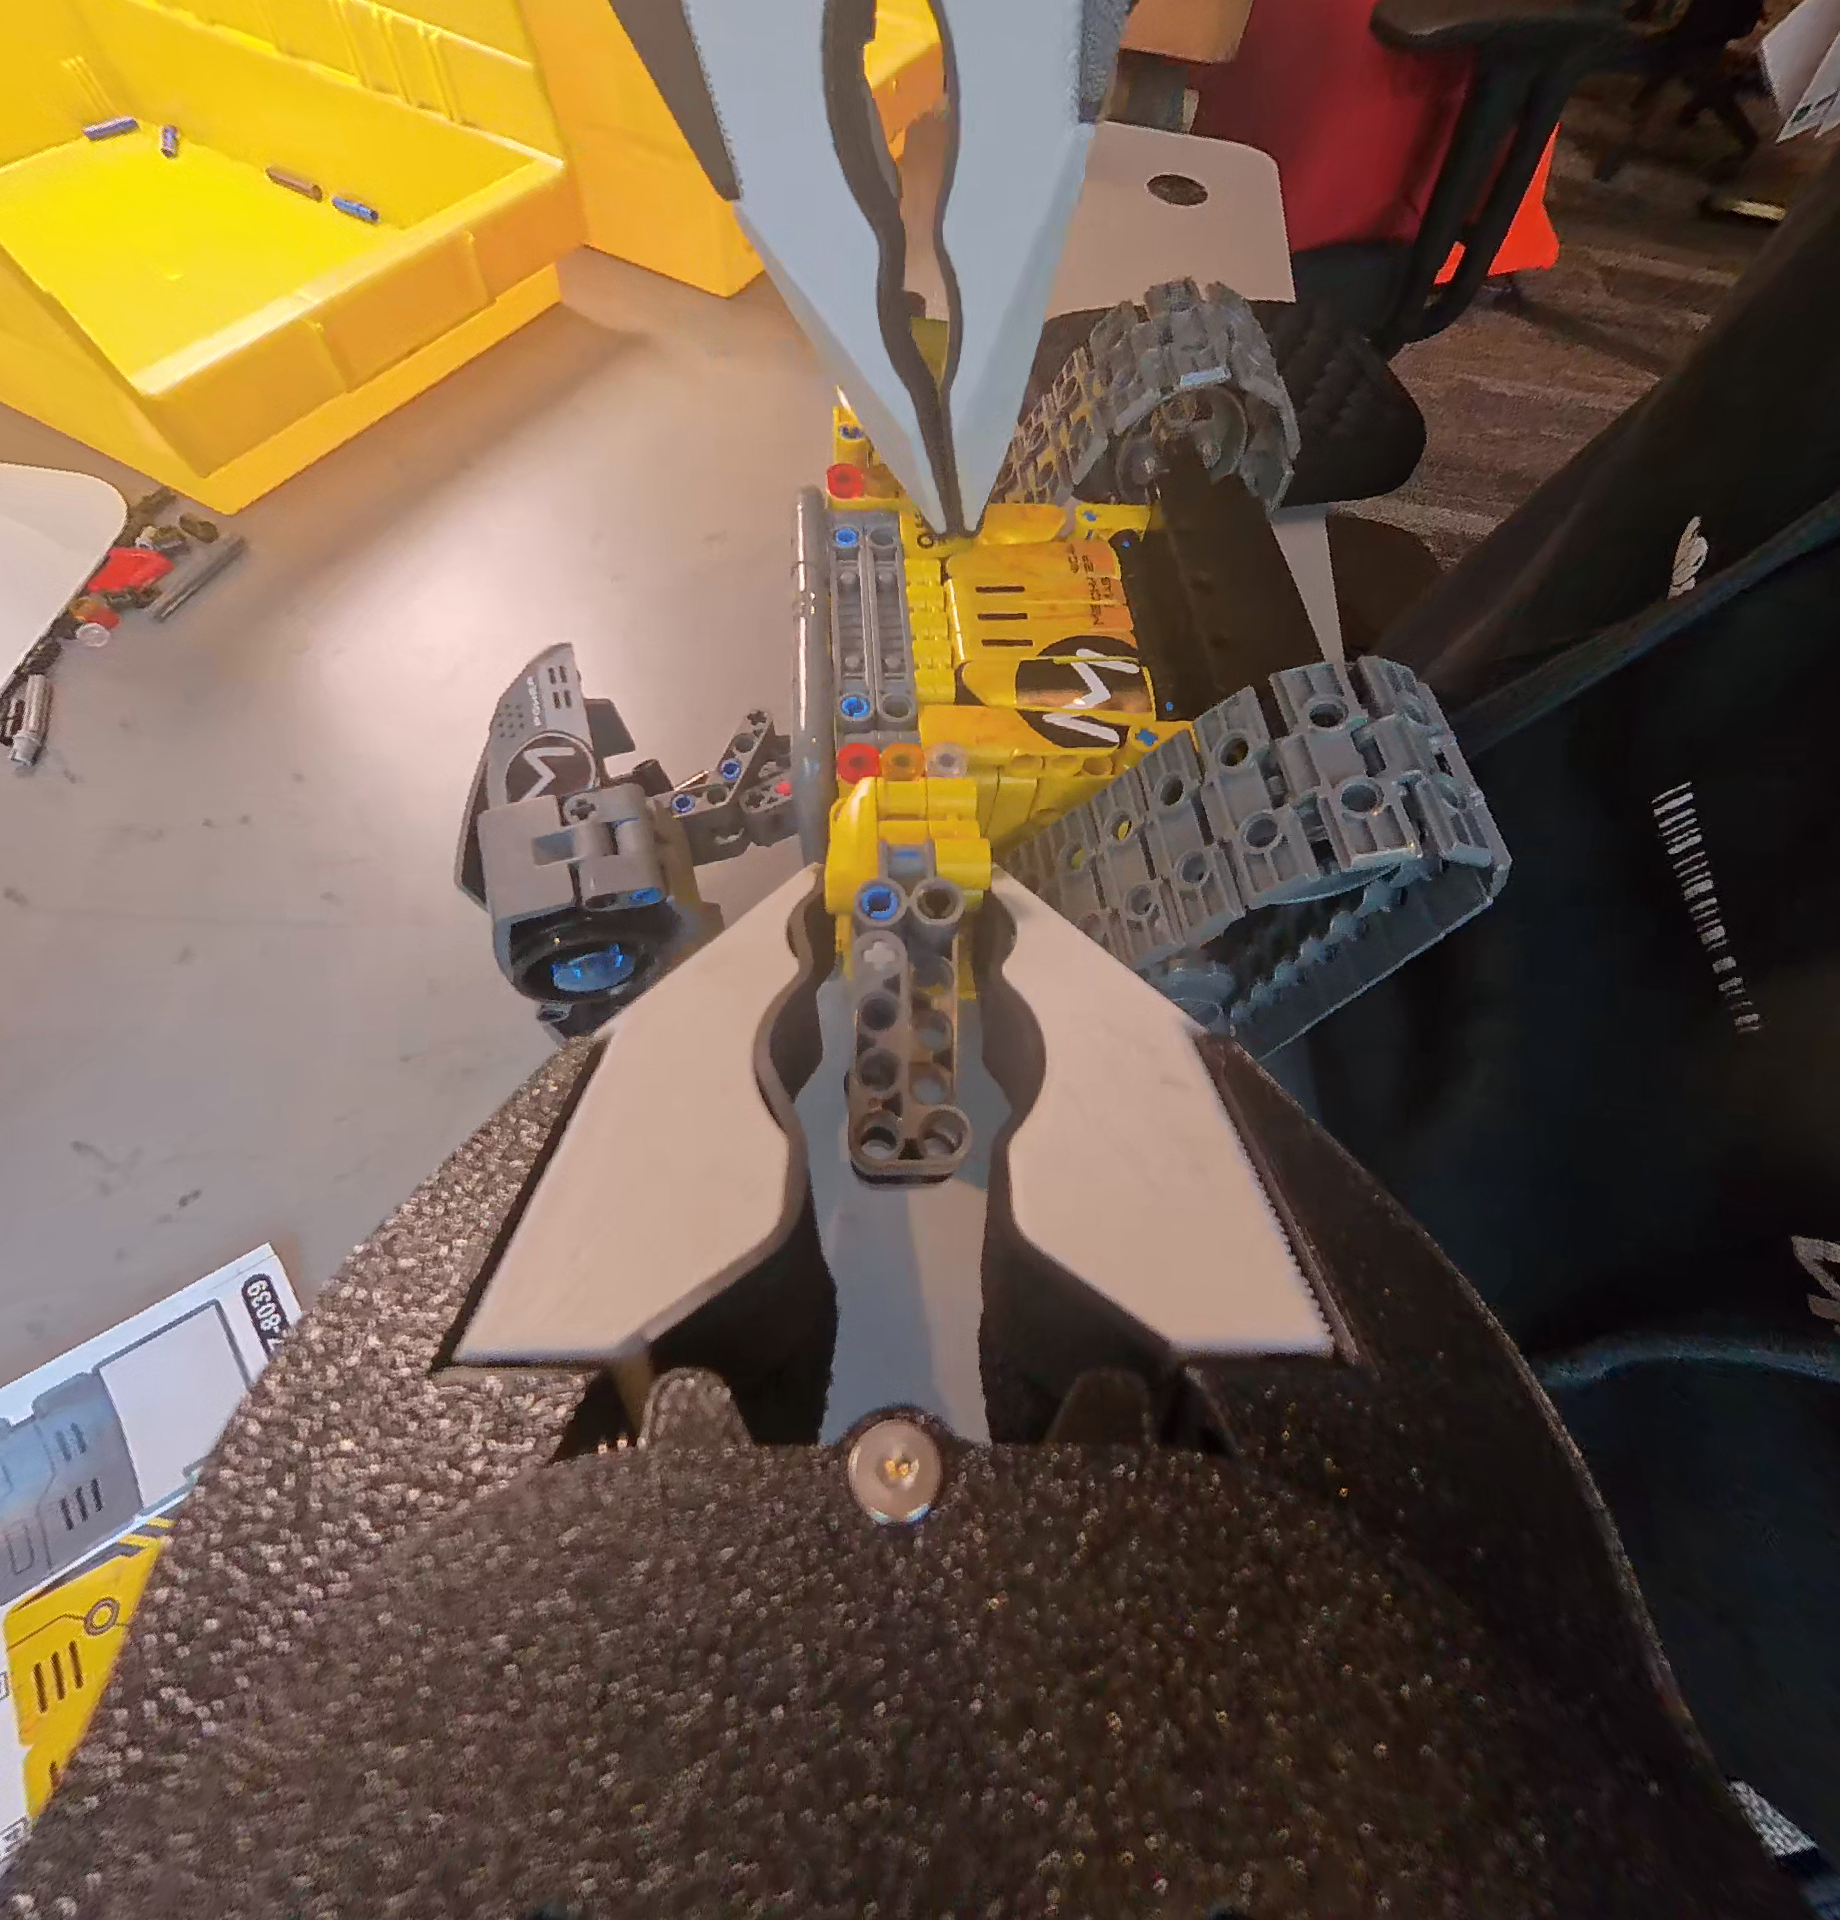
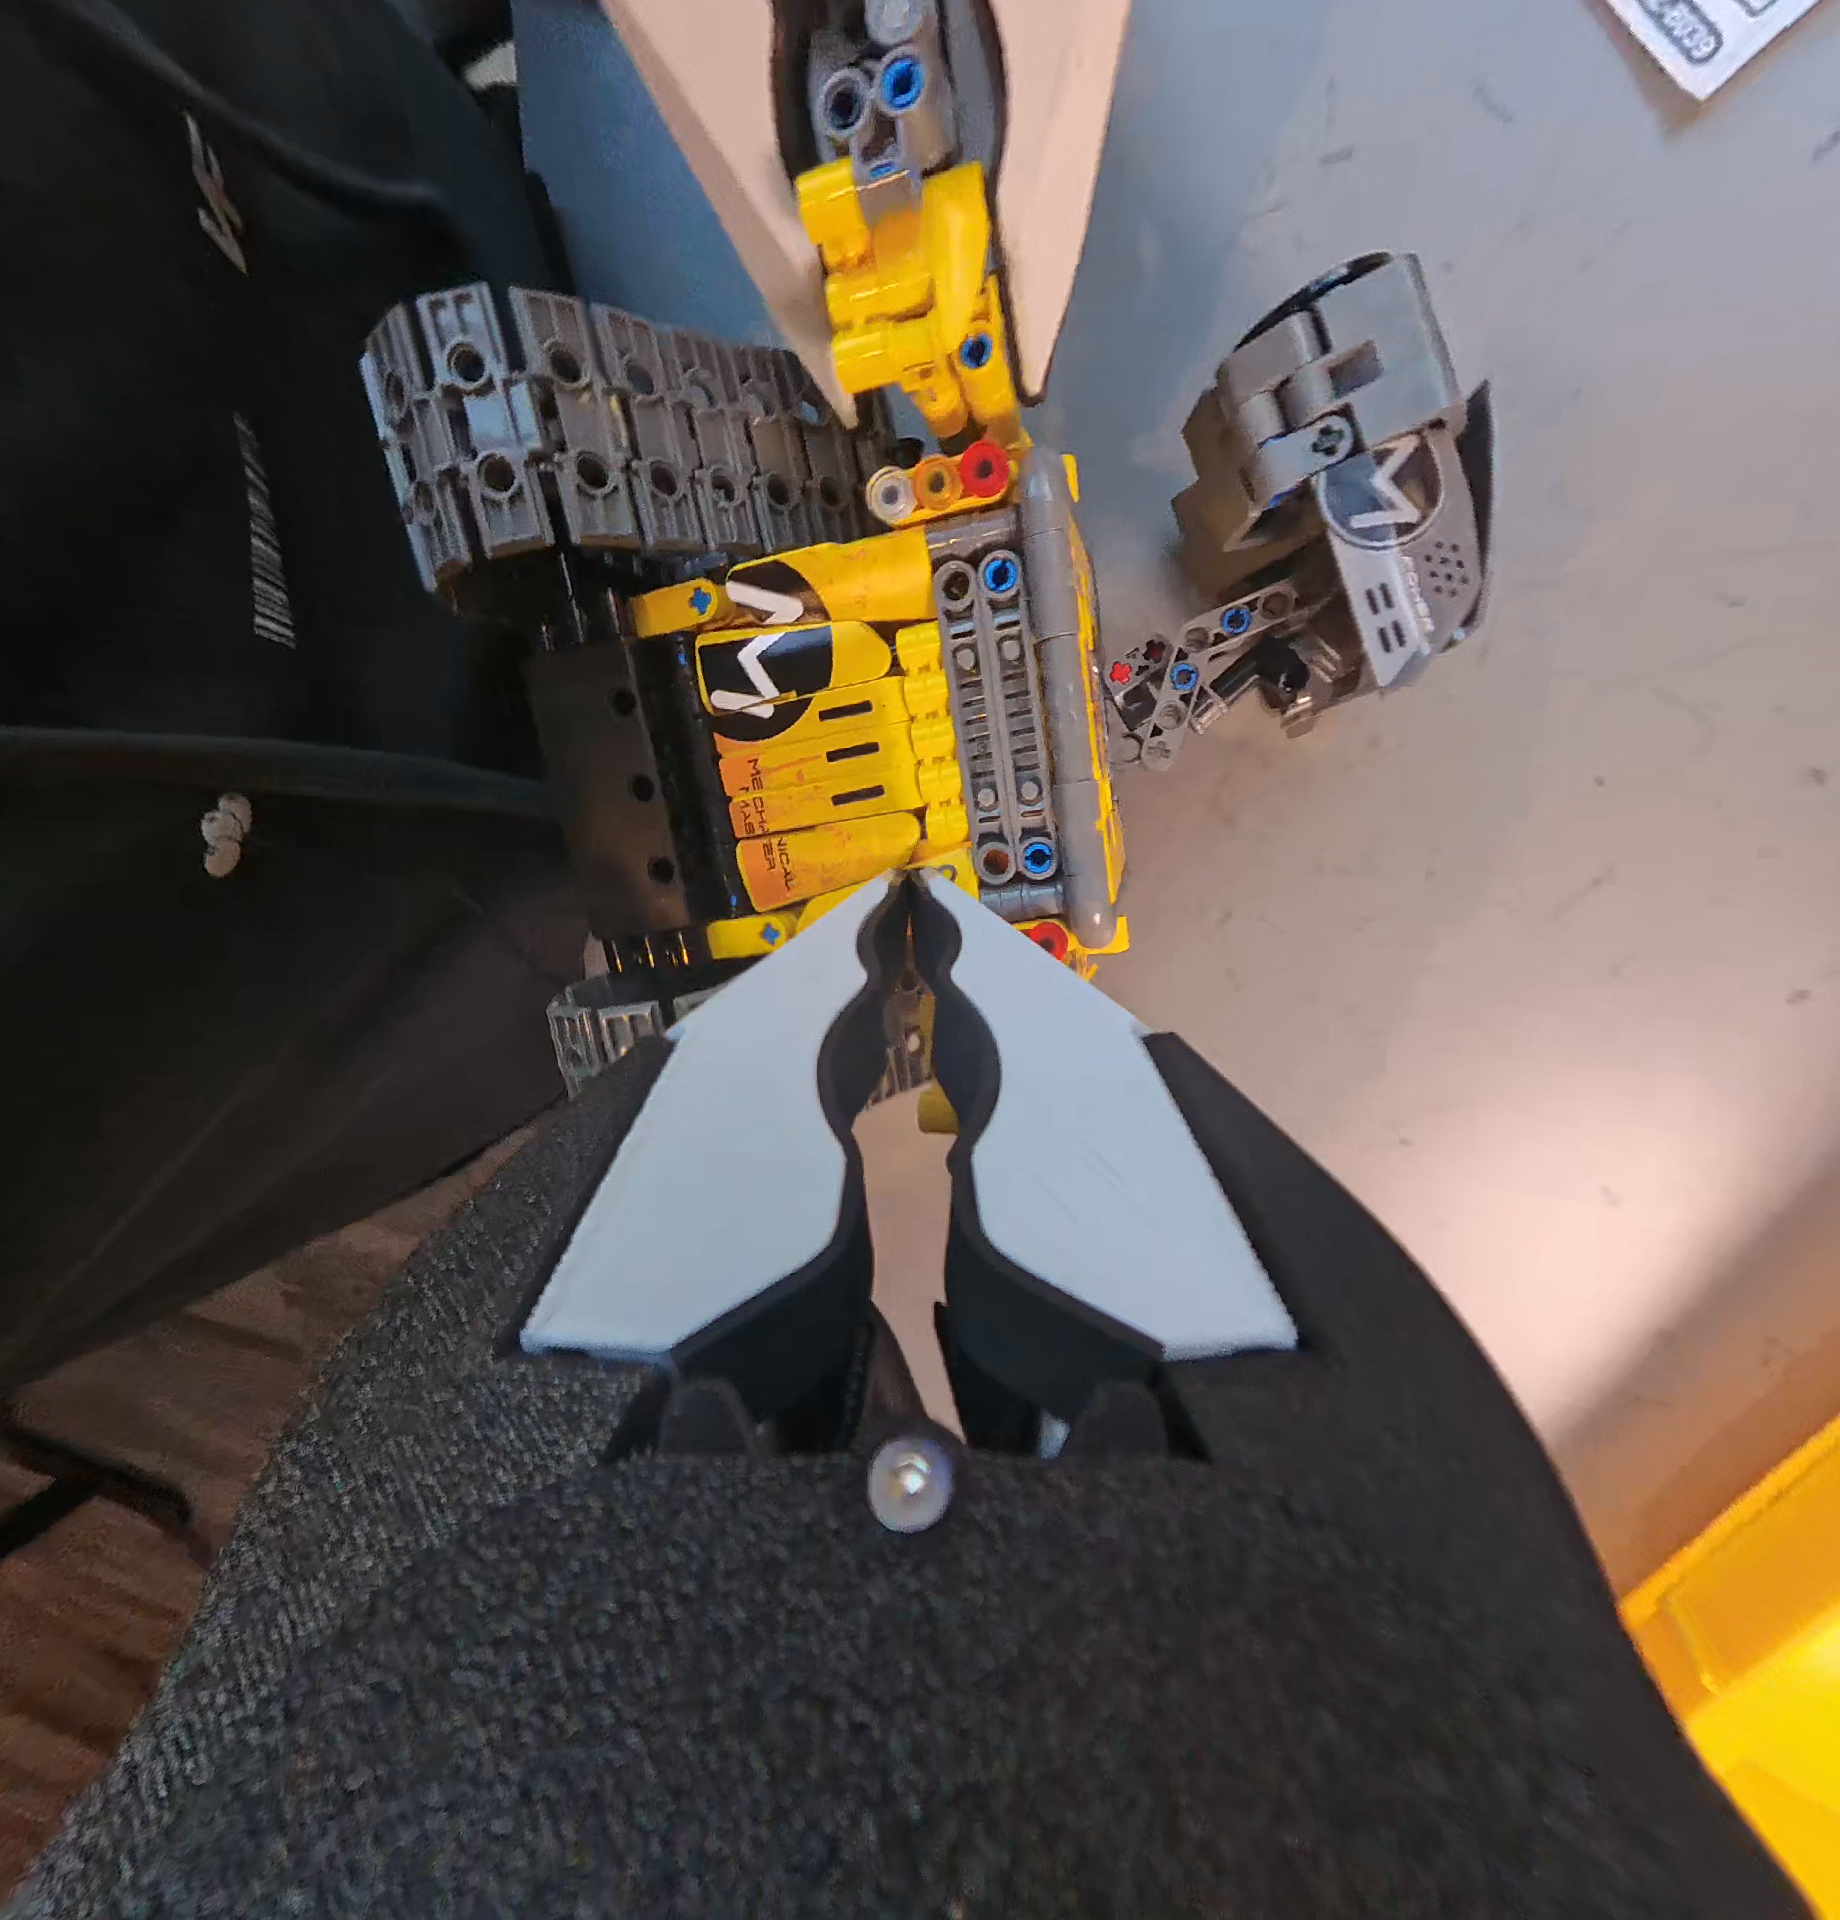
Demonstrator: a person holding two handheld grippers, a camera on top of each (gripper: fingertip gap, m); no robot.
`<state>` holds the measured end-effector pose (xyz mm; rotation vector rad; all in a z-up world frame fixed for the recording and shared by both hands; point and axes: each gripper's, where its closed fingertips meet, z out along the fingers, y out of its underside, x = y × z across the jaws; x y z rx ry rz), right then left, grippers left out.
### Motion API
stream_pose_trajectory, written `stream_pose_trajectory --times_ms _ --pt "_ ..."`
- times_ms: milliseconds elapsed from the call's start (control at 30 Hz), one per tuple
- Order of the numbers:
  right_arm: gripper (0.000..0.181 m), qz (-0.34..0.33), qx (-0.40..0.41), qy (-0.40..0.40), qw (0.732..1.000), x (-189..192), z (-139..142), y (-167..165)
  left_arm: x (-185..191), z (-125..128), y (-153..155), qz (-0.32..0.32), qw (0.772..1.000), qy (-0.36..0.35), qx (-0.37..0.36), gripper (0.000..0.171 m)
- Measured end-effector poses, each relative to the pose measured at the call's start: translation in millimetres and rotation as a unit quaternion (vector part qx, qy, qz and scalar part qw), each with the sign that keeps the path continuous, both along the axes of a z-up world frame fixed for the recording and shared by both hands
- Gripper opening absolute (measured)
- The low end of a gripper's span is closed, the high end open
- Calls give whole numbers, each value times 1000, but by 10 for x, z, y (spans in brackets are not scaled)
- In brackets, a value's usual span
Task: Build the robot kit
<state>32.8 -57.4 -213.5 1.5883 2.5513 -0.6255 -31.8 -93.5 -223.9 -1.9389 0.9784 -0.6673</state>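
A yellow and grey brick-built tracked robot model [image 1: 1030,644] hangs between my two grippers at the table's edge. My left gripper [image 1: 908,904] is shut on one arm of the model, a grey holed beam [image 1: 908,1039] with a yellow shoulder. My right gripper [image 2: 911,883] is shut on the arm at the model's opposite side, where a grey and yellow piece [image 2: 911,1049] shows between its fingers. Each gripper shows at the top of the other's view: right [image 1: 947,514], left [image 2: 926,395]. The model's grey head [image 1: 573,831] with a blue lens sticks out on a thin neck over the table.
A yellow bin [image 1: 220,239] with several small pins stands at the back left, and its corner shows in the right wrist view [image 2: 1778,1662]. Loose parts [image 1: 126,582] lie beside a white tray edge [image 1: 22,551]. An instruction booklet [image 1: 64,1507] lies near. A person's black clothing [image 1: 1674,831] is by the tracks [image 1: 1290,790]. Spacing between my two grippers at the tips: around 8 cm.
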Motion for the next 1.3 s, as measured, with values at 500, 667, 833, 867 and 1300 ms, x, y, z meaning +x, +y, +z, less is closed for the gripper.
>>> stream_pose_trajectory --times_ms 500,667,833,867,1300 --pt "0 32 34 16 999 -10 70 -28 29 21 -2 -7 1000 -9 4 25" --pt "2 43 37 13 998 -5 5 -57 34 26 7 -6 1000 -11 6 25" --pt "0 29 46 18 998 -4 -24 -34 -4 33 32 0 1000 -13 10 25" --pt "0 25 47 17 998 7 -23 -31 -15 39 38 1 1000 -14 11 25" --pt "74 -38 45 250 967 223 55 460 -31 86 109 -11 997 -22 66 26"
